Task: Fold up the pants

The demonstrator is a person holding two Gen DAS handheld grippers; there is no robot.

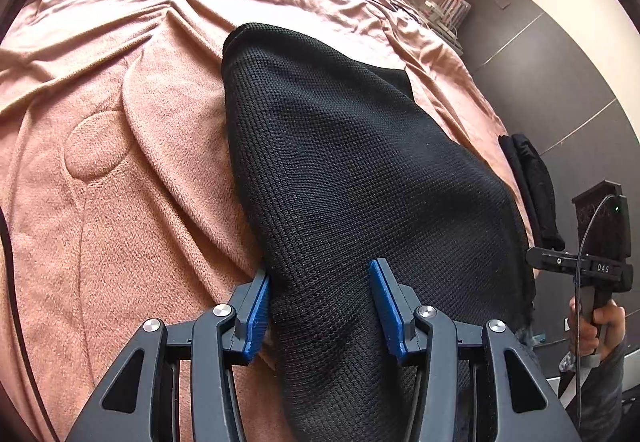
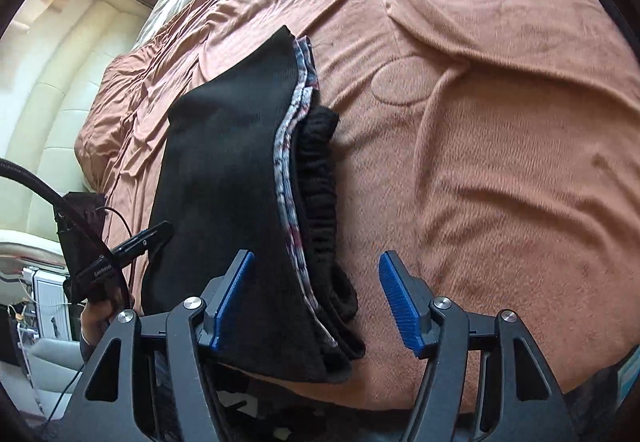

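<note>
Left gripper (image 1: 318, 306) first: its jaws stand part-way apart with the black pants (image 1: 352, 177) bunched up between them. The cloth lies against the left blue pad, while the right pad seems to rest on top of the fabric, and whether they truly pinch it I cannot tell. From there the knit cloth runs away from the camera in a broad black sheet across the bed (image 1: 120, 161), ending in a rounded fold at the far end.

Over to the right gripper (image 2: 316, 296): jaws wide apart, gripping nothing. The pants (image 2: 224, 177) sit partly in the gap, the smooth black panel up against the left pad, and the right pad is well clear over bare pink-brown blanket (image 2: 500, 161).

And the look of them: doubled over into a long stack, a smooth black layer on top, a pale patterned edge peeking out along the side, then a ruched black waistband beside it. They lie near the bed's near edge, blanket creased all around. A hand (image 1: 600, 326) holds the other handle at the right rim of the left view.
</note>
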